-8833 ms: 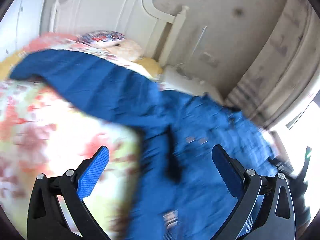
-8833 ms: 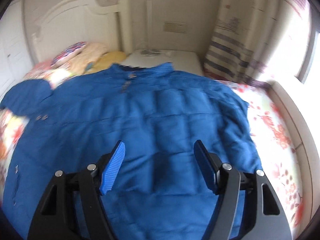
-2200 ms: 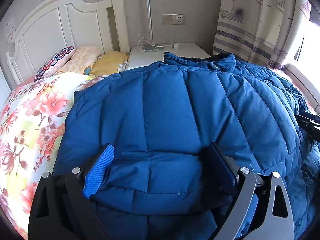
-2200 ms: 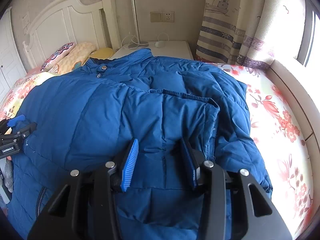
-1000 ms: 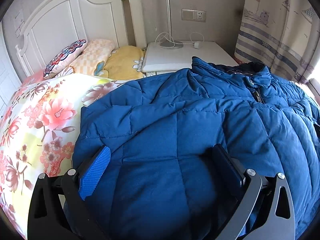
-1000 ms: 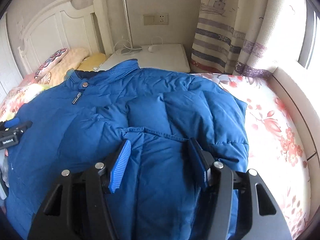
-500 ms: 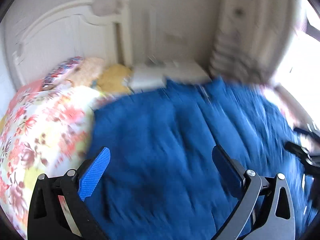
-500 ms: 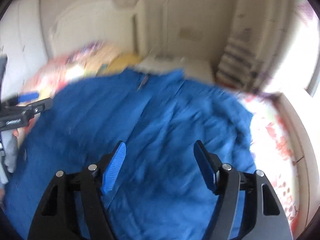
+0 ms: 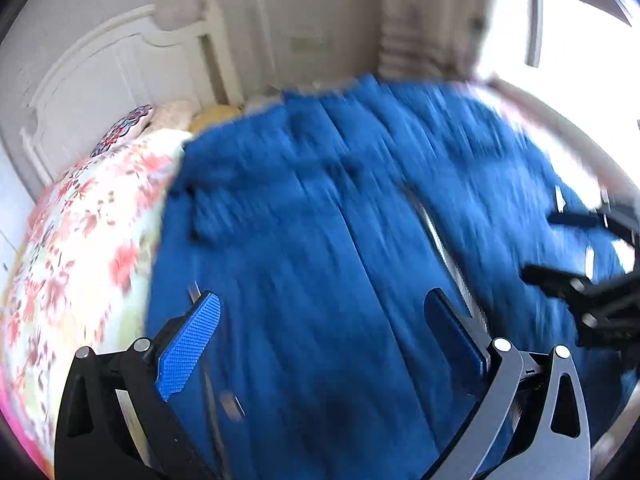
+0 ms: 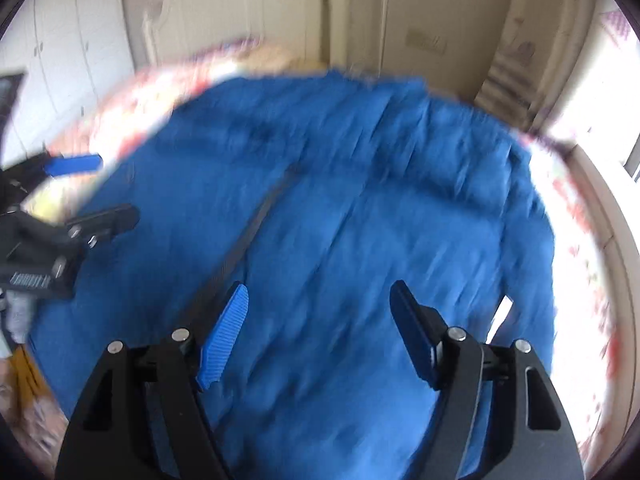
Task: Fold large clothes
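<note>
Floral bedding (image 9: 80, 232) carries a blue jacket (image 9: 320, 240), spread flat over most of the bed with its zip (image 10: 256, 220) running up the middle. Above its near end, the left gripper (image 9: 324, 324) and right gripper (image 10: 320, 320) both gape wide, holding nothing. Beyond stands a white headboard (image 9: 104, 68).

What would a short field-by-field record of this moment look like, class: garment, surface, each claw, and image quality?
garment: blue quilted down jacket, spread flat, zipper running down its front
surface: bed with floral bedspread
background: white headboard, pillows, curtain
left claw: open, above the jacket, holding nothing
right claw: open, above the jacket, holding nothing
image quality: both views motion-blurred, so fine detail is unclear
</note>
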`<state>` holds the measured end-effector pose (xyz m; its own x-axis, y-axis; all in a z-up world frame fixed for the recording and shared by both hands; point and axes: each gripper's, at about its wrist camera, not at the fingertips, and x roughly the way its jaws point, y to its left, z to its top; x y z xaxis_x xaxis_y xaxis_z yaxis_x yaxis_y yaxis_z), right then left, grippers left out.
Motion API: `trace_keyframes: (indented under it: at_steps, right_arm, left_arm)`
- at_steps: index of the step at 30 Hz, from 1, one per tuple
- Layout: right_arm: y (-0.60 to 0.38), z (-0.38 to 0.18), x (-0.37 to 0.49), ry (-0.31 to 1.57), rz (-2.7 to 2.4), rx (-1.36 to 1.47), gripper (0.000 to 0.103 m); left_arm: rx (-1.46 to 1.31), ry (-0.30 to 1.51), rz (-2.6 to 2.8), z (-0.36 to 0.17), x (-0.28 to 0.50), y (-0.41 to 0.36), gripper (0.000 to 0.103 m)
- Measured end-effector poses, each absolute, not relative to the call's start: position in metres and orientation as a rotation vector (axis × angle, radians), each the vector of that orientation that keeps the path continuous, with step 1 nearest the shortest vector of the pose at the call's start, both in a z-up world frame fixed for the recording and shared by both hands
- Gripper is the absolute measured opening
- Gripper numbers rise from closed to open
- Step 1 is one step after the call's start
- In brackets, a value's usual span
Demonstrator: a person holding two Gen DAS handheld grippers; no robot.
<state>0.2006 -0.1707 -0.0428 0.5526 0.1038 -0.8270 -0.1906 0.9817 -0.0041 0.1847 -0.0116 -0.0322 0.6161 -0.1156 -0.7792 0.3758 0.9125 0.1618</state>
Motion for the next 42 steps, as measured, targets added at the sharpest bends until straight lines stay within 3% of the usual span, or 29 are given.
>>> trace_keyframes:
  at_steps: [3, 6, 9, 12, 15, 42]
  right_arm:
    - [-0.168, -0.051, 0.179, 0.960, 0.125, -0.109, 0.073]
    - [-0.166, -0.022, 0.138, 0.887, 0.144, -0.081, 0.074]
    - [-0.152, -0.013, 0.101, 0.843, 0.197, -0.160, 0.085]
    - [-0.137, -0.048, 0.091, 0.943, 0.209, -0.259, 0.087]
    - [-0.149, -0.064, 0.088, 0.908, 0.213, -0.121, 0.093]
    - [-0.152, -0.061, 0.069, 0.871, 0.206, -0.098, 0.092]
  left_arm:
    - [0.396, 0.902, -0.252, -0.066, 0.158, -0.016, 0.099]
    - [0.361, 0.857, -0.234, -0.054, 0.122, -0.002, 0.099]
    - [0.386, 0.805, -0.242, -0.046, 0.082, 0.011, 0.099]
    - [0.381, 0.833, -0.243, -0.067, 0.071, 0.031, 0.099]
    - [0.270, 0.820, -0.296, -0.073, 0.072, 0.050, 0.099]
    - [0.177, 0.807, -0.335, -0.061, 0.065, 0.065, 0.098]
